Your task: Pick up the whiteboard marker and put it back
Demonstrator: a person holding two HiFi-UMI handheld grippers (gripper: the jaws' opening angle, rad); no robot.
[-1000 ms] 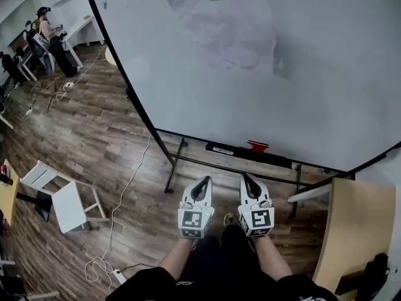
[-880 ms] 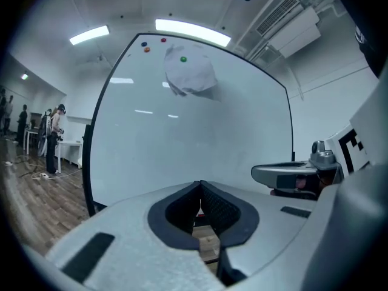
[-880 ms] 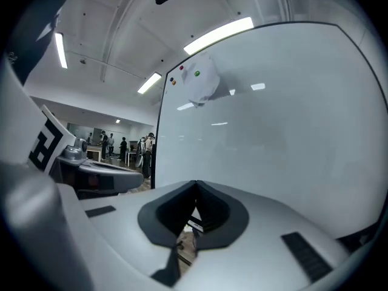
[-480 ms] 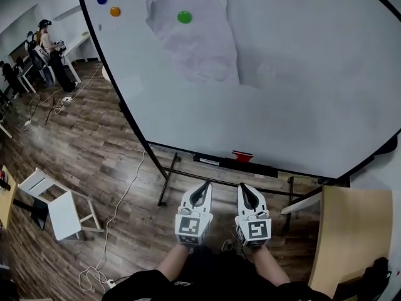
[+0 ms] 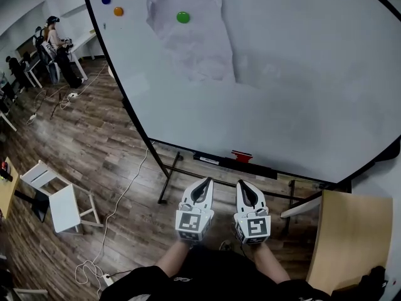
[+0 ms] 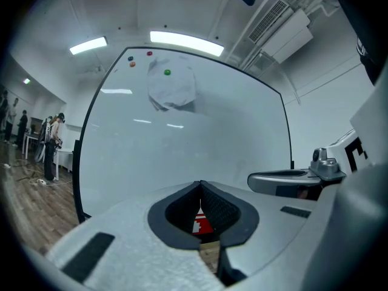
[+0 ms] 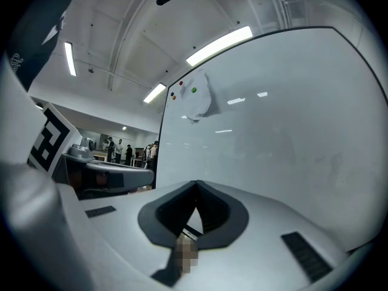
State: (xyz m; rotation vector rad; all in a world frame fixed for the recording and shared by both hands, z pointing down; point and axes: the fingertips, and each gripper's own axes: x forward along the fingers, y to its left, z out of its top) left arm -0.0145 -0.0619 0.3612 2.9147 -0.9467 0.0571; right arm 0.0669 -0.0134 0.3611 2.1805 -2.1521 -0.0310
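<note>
Lying on the whiteboard's ledge [image 5: 260, 167], just left of a red object [image 5: 241, 156], the dark marker [image 5: 207, 159] was untouched: you were only approaching. Your left gripper [image 5: 205, 182] and right gripper [image 5: 241, 184] were clenched on nothing; one needed to open and reach. The left gripper view framed the red object, whereas only the head view showed the whole ledge.

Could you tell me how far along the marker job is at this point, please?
Nothing looks done yet. Both the left tongs and the right tongs are shut and empty, short of the whiteboard ledge. What looks like the marker lies there beside a red object. Left: pick it up, put it back.
</note>
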